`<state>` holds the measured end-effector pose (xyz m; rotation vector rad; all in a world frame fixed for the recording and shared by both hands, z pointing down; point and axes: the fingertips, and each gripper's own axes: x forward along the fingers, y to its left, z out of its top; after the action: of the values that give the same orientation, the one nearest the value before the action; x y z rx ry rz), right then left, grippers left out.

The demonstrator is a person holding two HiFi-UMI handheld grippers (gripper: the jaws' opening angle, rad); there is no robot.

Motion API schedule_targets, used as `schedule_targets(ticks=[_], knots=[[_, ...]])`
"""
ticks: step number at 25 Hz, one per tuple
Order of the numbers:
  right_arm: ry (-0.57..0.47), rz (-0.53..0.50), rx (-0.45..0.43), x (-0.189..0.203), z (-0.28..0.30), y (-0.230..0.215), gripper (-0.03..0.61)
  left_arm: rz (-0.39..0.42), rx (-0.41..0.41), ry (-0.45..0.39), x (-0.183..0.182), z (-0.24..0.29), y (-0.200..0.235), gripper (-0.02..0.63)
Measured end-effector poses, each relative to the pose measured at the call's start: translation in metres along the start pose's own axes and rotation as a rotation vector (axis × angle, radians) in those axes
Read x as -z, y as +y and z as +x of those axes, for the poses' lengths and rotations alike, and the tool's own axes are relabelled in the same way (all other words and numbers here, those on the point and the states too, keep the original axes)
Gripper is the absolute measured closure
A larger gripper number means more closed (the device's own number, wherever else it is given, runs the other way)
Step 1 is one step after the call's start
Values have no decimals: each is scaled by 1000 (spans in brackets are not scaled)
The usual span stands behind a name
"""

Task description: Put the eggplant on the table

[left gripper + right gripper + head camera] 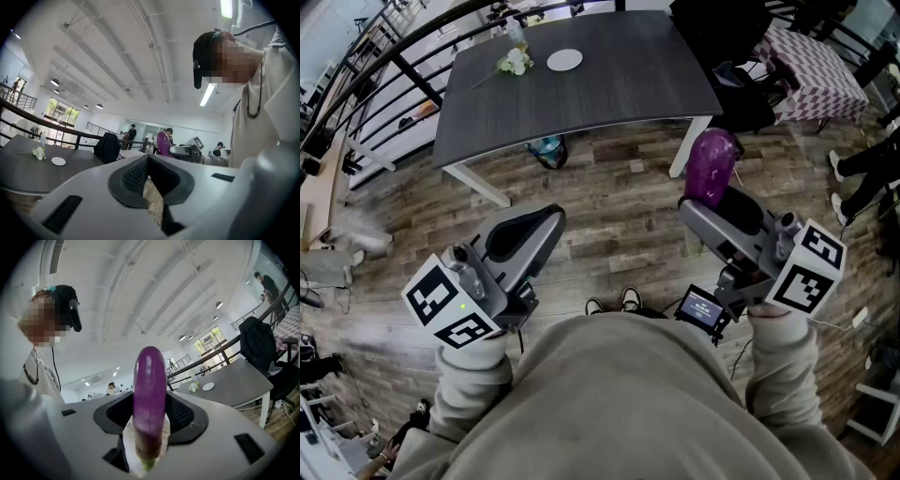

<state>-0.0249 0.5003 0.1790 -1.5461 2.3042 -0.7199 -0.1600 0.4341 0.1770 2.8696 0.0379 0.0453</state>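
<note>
Head view: dark grey table (609,84) on plank floor (609,206); right tongs (703,204) tight around purple eggplant (711,164), left tongs (546,223) clenched, empty.

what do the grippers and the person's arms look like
The left gripper and right gripper are light grey shells with black textured pads. Each carries a white cube with black square markers. The right one has a small lit screen. The sleeves are loose and beige.

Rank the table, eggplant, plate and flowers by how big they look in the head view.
1. table, largest by far
2. eggplant, though it is much nearer the camera, which flatters it
3. plate and flowers: they look about alike, so no ranking between them
</note>
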Motion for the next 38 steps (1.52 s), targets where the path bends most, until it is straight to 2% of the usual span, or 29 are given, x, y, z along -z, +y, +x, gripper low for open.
schedule_targets(ticks=[17, 29, 38], knots=[[2, 46, -21, 0, -4, -6, 359, -6, -7, 5, 4, 4, -4, 607], [18, 51, -67, -11, -18, -37, 359, 2, -40, 3, 0, 42, -3, 607], [-4, 57, -53, -25, -42, -65, 358, 3, -25, 25, -2, 78, -7, 607]])
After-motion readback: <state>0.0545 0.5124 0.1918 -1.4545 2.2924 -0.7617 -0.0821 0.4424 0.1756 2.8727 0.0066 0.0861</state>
